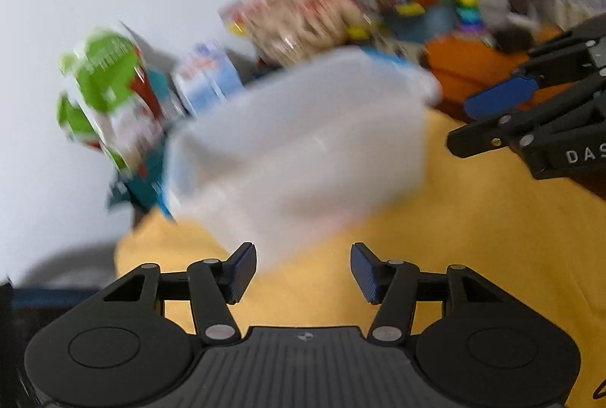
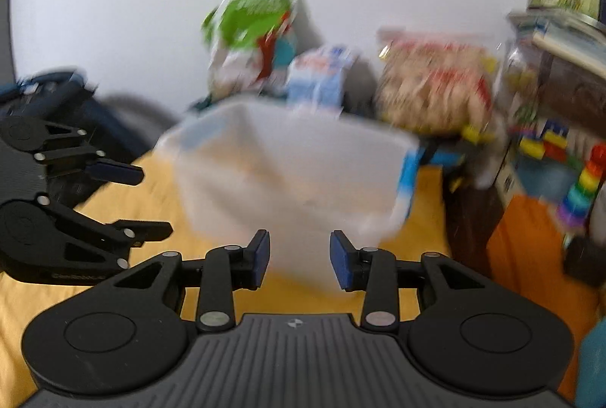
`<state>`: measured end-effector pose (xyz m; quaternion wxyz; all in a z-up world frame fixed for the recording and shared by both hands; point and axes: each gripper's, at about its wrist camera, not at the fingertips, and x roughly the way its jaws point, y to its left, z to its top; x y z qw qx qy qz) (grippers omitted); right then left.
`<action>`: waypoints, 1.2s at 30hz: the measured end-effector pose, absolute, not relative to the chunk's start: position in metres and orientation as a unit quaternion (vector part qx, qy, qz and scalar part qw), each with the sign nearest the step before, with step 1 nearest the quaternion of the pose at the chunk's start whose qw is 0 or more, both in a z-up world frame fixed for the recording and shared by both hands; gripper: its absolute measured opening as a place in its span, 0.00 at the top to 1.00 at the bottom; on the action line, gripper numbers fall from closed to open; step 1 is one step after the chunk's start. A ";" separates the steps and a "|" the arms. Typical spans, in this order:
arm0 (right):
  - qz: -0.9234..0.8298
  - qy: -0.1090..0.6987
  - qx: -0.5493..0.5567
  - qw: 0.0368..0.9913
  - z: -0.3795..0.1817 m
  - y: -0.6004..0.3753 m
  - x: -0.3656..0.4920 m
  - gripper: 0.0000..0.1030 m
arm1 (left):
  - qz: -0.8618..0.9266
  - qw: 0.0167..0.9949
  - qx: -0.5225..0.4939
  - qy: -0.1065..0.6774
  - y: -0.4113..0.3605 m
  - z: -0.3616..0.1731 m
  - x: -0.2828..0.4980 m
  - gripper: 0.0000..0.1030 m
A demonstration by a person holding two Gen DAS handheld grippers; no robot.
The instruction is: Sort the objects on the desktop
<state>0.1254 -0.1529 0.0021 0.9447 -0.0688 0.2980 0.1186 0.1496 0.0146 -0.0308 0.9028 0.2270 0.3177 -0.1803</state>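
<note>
Sorting seems to turn on the translucent plastic box point(image 2: 295, 173), which stands on the yellow cloth point(image 2: 125, 188) straight ahead of both grippers. Behind it, along the white wall, stand snack bags, a green bag point(image 2: 253, 17) among them, and to the right a heap of colourful toys point(image 2: 560, 150); all is blurred, so details are hard to tell.

The left gripper point(image 1: 303, 271) has its jaws spread wide, with nothing between them; only cloth and the near corner of the box show in the gap. The right gripper point(image 2: 299, 258) has its jaws parted less widely, also holding nothing.

The box lies with its long axis running across, from left-near to right-far. In both wrist views its near wall is just beyond the fingertips, so neither hand looks clearly nearer. I judge both hands are approaching the box, not touching it yet.
</note>
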 end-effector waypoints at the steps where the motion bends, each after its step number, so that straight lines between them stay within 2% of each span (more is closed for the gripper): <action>1: 0.122 0.309 -0.073 0.940 -0.005 -0.150 0.118 0.61 | -0.186 0.900 0.225 0.324 0.014 -0.036 0.140 0.42; 12: 0.150 0.350 -0.088 0.920 -0.049 -0.128 0.055 0.62 | -0.190 0.886 0.204 0.370 0.027 -0.072 0.081 0.43; 24: 0.182 0.396 -0.083 0.896 -0.080 -0.108 0.057 0.64 | -0.211 0.880 0.210 0.371 0.026 -0.081 0.066 0.43; 36: 0.194 0.404 -0.103 0.888 -0.099 -0.097 0.061 0.63 | -0.208 0.875 0.199 0.389 0.041 -0.088 0.064 0.43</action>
